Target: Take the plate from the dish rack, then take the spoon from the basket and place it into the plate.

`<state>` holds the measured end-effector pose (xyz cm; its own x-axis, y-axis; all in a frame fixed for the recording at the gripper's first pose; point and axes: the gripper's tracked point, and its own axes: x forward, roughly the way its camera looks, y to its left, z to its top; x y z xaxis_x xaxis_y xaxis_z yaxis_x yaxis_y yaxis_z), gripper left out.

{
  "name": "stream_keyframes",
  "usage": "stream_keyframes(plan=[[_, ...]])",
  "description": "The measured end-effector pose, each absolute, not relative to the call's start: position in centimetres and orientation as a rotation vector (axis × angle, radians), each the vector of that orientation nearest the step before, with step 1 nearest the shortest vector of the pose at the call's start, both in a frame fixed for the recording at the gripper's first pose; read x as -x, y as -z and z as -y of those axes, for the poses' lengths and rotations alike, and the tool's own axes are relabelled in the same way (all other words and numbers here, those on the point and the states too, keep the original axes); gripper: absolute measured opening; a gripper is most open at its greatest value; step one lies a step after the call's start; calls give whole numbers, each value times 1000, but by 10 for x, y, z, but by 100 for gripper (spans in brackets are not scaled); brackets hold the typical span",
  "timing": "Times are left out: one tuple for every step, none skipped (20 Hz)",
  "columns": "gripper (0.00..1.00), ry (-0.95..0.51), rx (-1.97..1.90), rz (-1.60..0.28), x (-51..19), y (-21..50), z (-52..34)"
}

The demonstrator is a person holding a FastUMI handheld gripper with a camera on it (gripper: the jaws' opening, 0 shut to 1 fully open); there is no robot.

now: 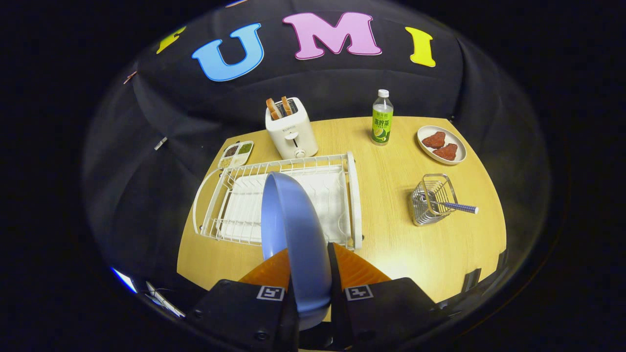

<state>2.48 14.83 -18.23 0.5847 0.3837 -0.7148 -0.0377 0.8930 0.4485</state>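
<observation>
A blue plate (292, 230) stands on edge between the two fingers of my gripper (309, 266), which is shut on its rim. The plate is held up above the white wire dish rack (354, 195), which lies on the wooden table just beyond the fingers. To the right of the rack stands a small metal wire basket (430, 200). A spoon with a blue handle (459, 207) leans in it, handle sticking out to the right.
A white toaster (291, 129) with two slices of toast stands behind the rack. A small tray of seasonings (235, 154) lies left of it. A green-labelled bottle (382, 117) and a plate with red pieces (441, 144) are at the back right.
</observation>
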Motion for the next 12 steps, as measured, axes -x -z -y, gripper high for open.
stream_keyframes(plan=[[30,-263,-412,-926,-13,185,-143],[30,-273,-416,-934,-4,188,-138],[30,-283,-427,-945,7,192,-134],[30,-292,-445,-962,18,196,-131],[30,-300,-466,-982,31,201,-129],[30,-309,-482,-1000,41,206,-128],[30,-311,-490,-1020,51,212,-126],[30,-305,-491,-1037,58,219,-122],[30,-298,-492,-1050,64,226,-120],[30,-293,-493,-1059,68,231,-118],[30,-286,-493,-1069,73,237,-117],[30,-280,-497,-1084,76,244,-118]])
